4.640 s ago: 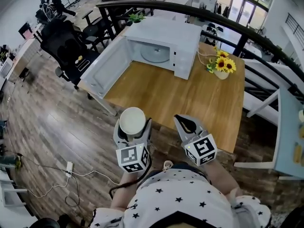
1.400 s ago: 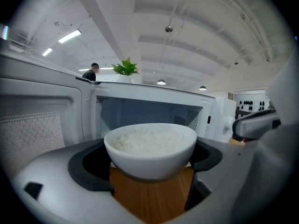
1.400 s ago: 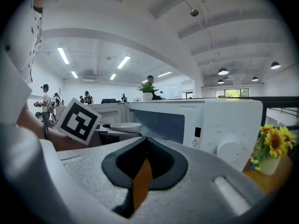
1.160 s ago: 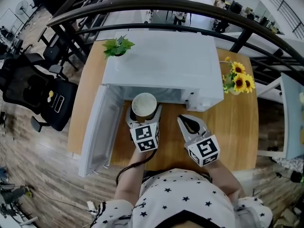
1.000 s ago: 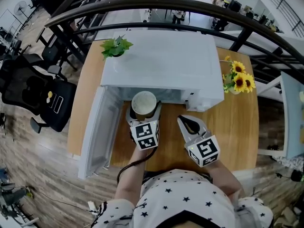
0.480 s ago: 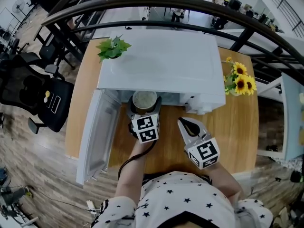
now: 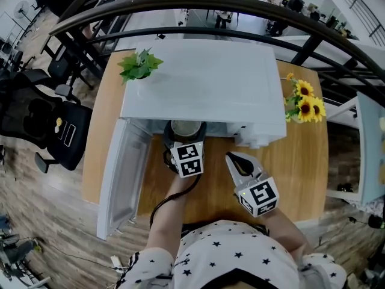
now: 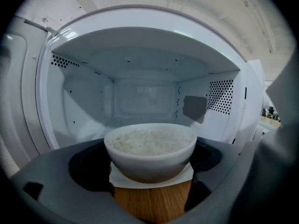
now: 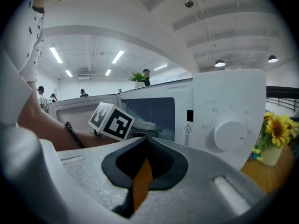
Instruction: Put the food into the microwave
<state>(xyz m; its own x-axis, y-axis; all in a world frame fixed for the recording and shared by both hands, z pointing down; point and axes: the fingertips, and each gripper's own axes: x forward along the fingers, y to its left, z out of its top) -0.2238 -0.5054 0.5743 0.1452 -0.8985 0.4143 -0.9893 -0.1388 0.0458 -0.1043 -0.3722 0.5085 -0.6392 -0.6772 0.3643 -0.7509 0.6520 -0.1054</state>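
A white bowl of rice [image 8: 149,143] sits between the jaws of my left gripper [image 8: 150,168], which is shut on it. In the head view the bowl [image 7: 183,128] is at the mouth of the white microwave [image 7: 204,83], partly under its top edge, and the left gripper [image 7: 185,136] holds it there. The open cavity [image 8: 140,97] lies straight ahead, and its floor is mostly hidden behind the bowl. My right gripper [image 7: 233,158] hovers over the wooden table [image 7: 295,167] in front of the control panel, shut with nothing in it [image 9: 145,142].
The microwave door [image 7: 123,173] hangs open to the left. A small green plant [image 7: 138,65] stands at the back left. Sunflowers in a vase [image 7: 304,98] stand to the microwave's right, beside the control knob [image 9: 229,129]. A black office chair [image 7: 36,119] stands on the floor at left.
My left gripper has carried the bowl forward, from in front of the microwave to its opening. The right gripper has stayed almost where it was.
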